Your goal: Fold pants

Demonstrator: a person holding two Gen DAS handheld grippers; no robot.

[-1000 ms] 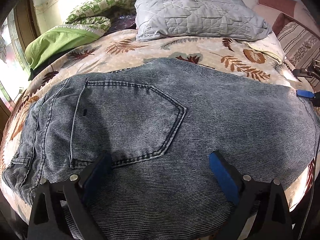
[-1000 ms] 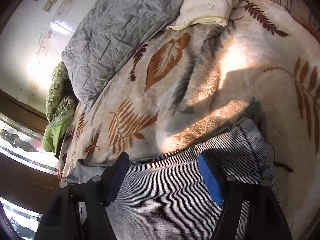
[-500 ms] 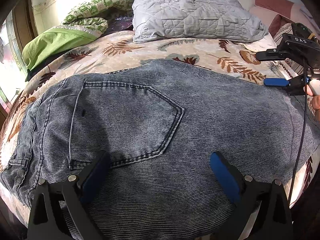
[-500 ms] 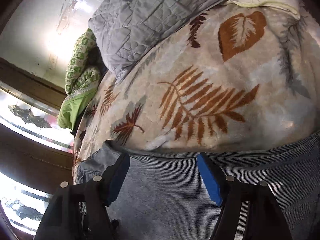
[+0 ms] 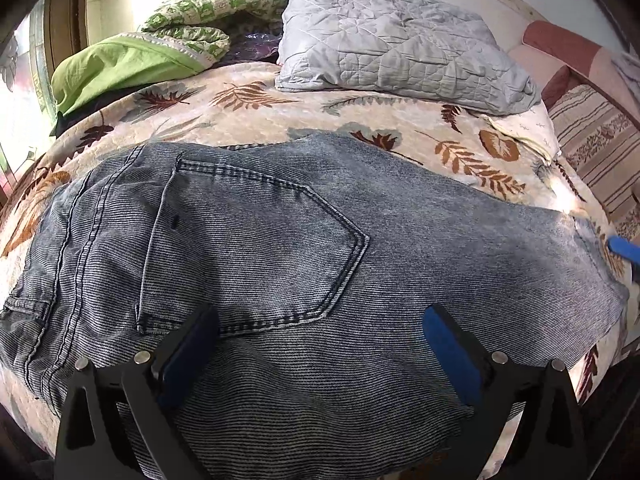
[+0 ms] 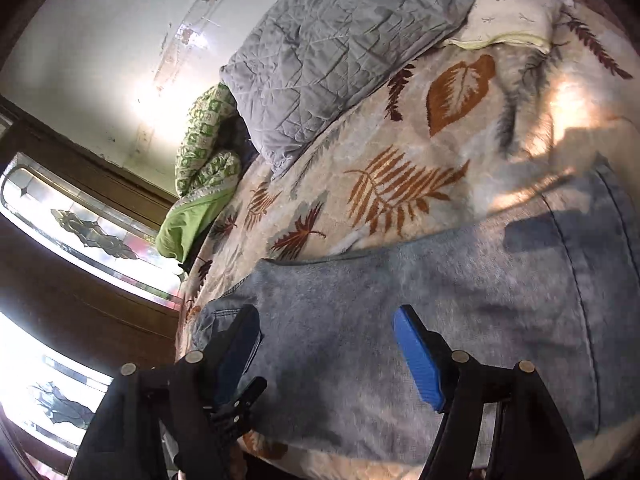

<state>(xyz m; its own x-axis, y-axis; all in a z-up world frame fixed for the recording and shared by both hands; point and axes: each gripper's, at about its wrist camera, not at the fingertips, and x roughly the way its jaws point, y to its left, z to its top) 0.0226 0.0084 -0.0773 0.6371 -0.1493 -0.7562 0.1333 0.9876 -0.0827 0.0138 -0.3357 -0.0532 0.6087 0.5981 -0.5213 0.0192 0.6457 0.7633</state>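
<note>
Blue denim pants lie flat on the bed, back pocket up, waistband to the left and the folded edge at the right. My left gripper is open and empty, hovering over the near part of the pants. My right gripper is open and empty above the pants; one of its blue fingertips shows at the right edge of the left wrist view, beside the pants' right end.
The bed has a leaf-patterned blanket. A grey quilted pillow and a green bundle of bedding lie at the far side. A striped cushion is at the right. A window is beyond the bed's left side.
My right gripper swung up over the leg and came back down low at the pants' right end. The left gripper has drifted slightly; the pants lie unchanged.
</note>
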